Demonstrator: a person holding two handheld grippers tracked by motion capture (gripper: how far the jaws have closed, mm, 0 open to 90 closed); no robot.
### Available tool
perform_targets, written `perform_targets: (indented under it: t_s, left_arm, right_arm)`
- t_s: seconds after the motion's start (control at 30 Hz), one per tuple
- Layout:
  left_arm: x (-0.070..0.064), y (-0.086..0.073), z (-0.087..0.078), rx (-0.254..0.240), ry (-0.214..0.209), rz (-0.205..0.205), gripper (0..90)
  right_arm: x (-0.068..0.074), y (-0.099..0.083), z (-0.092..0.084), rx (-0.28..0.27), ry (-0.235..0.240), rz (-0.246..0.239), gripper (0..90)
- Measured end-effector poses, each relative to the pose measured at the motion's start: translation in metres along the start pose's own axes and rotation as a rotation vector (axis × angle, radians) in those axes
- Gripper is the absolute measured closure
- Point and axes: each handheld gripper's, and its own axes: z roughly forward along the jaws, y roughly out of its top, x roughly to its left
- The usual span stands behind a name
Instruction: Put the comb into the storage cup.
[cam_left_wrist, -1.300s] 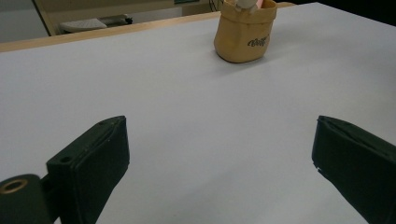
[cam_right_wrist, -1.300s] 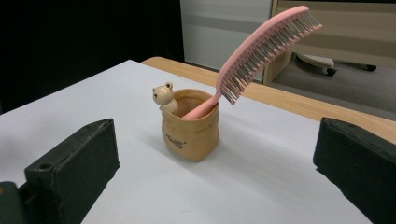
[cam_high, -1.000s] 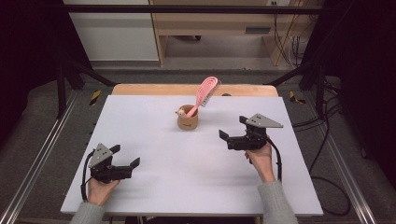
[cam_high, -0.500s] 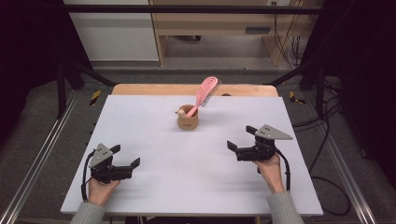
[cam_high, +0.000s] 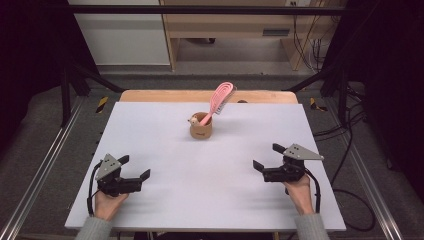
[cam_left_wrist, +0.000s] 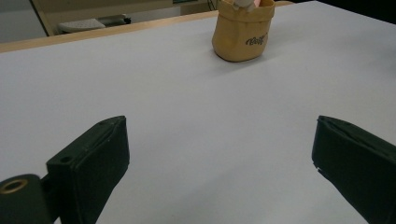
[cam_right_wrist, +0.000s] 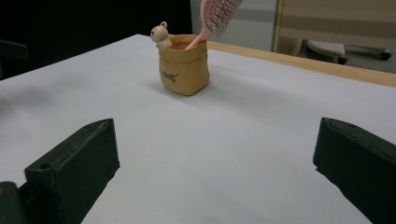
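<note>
**Two spread tongs, one brush already standing in its pot**

Both tongs rest low over the white counter (cam_high: 150, 130), near its front edge and well apart from each other. The left tongs (cam_high: 134, 173) have their jaws spread wide with nothing between them; the left gripper view looks across bare counter between the two black jaws. The right tongs (cam_high: 266, 157) are likewise spread and empty, held in the person's right hand (cam_high: 299, 189).

The small tan pouch-shaped pot (cam_high: 201, 127) with a little cream bear figure (cam_right_wrist: 160, 34) on its rim stands ahead of both tongs, about midway between them and well apart from each. It sits ahead and to the right of the left tongs, and ahead and to the left of the right tongs. The pink plastic hairbrush (cam_high: 219, 99) stands handle-down in the pot, its bristled head leaning up and away past the rim.

Judged from this layout, the brush is placed and neither tool is engaged, so the work looks to be at rest between steps or finished. Any further move calls for one tool to travel forward and inward, staying level with the pot or higher, and to close on the slim handle above the rim without tipping the light pot.
</note>
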Motion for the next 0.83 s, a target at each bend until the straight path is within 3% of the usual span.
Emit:
perform_targets:
  t_s: [0.1, 0.23, 0.4, 0.5, 0.83]
  left_arm:
    - [0.0, 0.0, 0.0, -0.001, -0.003, 0.002, 4.1]
    - [-0.001, 0.0, 0.001, 0.0, -0.008, 0.005, 4.1]
    - [-0.001, 0.0, 0.0, -0.004, -0.01, 0.004, 4.1]
    - [-0.002, 0.0, -0.001, -0.007, -0.011, 0.007, 4.1]
    - [-0.002, 0.0, 0.0, -0.005, -0.014, 0.009, 4.1]
  right_arm:
    - [-0.001, -0.006, -0.004, -0.014, 0.011, 0.005, 0.6]
    - [-0.005, -0.012, -0.008, 0.008, 0.0, -0.004, 0.6]
    - [-0.007, -0.021, -0.014, -0.021, 0.004, 0.016, 0.6]
    - [-0.007, -0.023, -0.015, 0.003, 0.003, 0.004, 0.5]
    - [-0.012, -0.03, -0.017, -0.012, -0.001, 0.03, 0.5]
